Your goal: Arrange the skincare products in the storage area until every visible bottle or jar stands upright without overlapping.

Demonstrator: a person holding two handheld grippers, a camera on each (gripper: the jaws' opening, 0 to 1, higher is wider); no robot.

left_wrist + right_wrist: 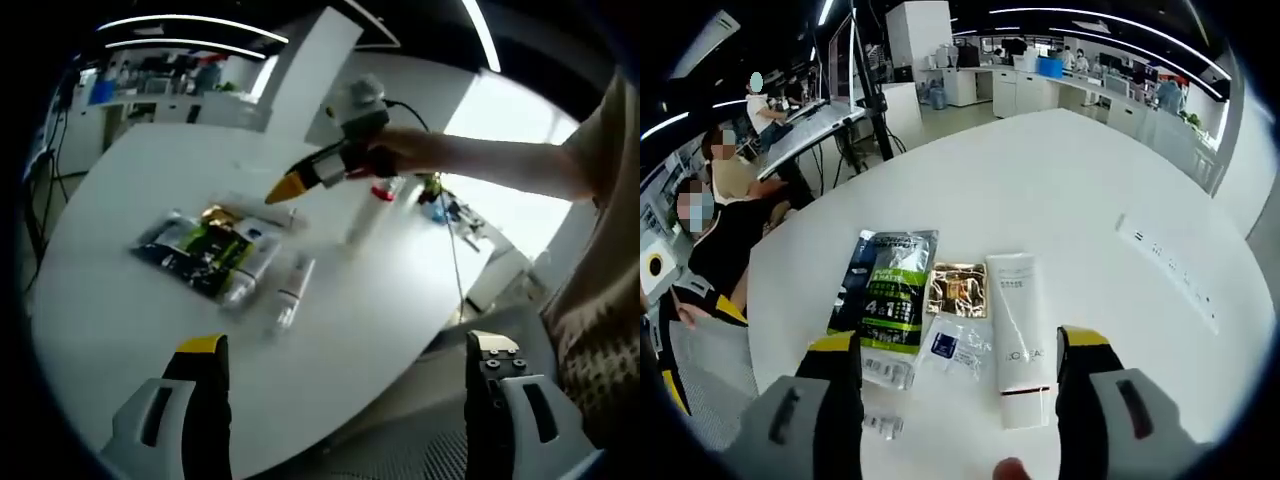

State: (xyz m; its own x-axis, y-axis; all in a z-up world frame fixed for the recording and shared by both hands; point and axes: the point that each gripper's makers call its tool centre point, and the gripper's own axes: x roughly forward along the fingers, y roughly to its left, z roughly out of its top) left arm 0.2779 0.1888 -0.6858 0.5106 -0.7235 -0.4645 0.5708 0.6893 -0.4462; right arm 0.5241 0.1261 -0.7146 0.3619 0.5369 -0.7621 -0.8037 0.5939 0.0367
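Right gripper [960, 375], jaws spread, hovers over the white tube [1018, 335] lying flat ahead; likely light, slippery, best pinched mid-body.

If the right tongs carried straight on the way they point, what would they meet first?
Probably the small clear sachet lying between the green pouch and the white tube, just ahead of the open right tongs; depth is hard to judge.

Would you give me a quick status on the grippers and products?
Both grippers open, empty. White tube, green sachet, gold sachet lying flat on table. Nothing obstructing.
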